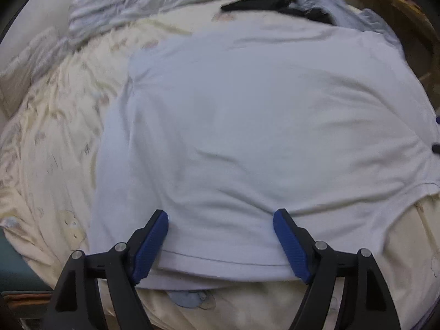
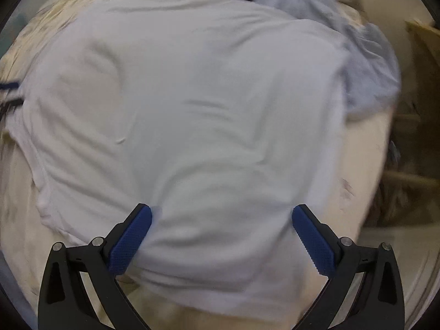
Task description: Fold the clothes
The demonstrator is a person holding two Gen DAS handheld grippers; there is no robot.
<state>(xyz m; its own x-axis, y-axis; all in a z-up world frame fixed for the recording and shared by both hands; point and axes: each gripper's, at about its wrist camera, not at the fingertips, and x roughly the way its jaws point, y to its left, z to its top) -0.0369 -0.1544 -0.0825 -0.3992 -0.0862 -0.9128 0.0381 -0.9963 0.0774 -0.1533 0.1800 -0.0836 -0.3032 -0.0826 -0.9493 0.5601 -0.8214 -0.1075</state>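
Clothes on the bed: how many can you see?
4, maybe more hidden: a white T-shirt spread out in front, a black garment behind it, a light blue one beside that, a pale striped one back left.

Soft matt cloth shirt (image 1: pixel 261 126) on a creased cotton-like sheet (image 1: pixel 55 165); textured blue rubbery pads (image 1: pixel 150 244).

Both wrist views look steeply down, close (sharing the white shirt (image 1: pixel 261 126))
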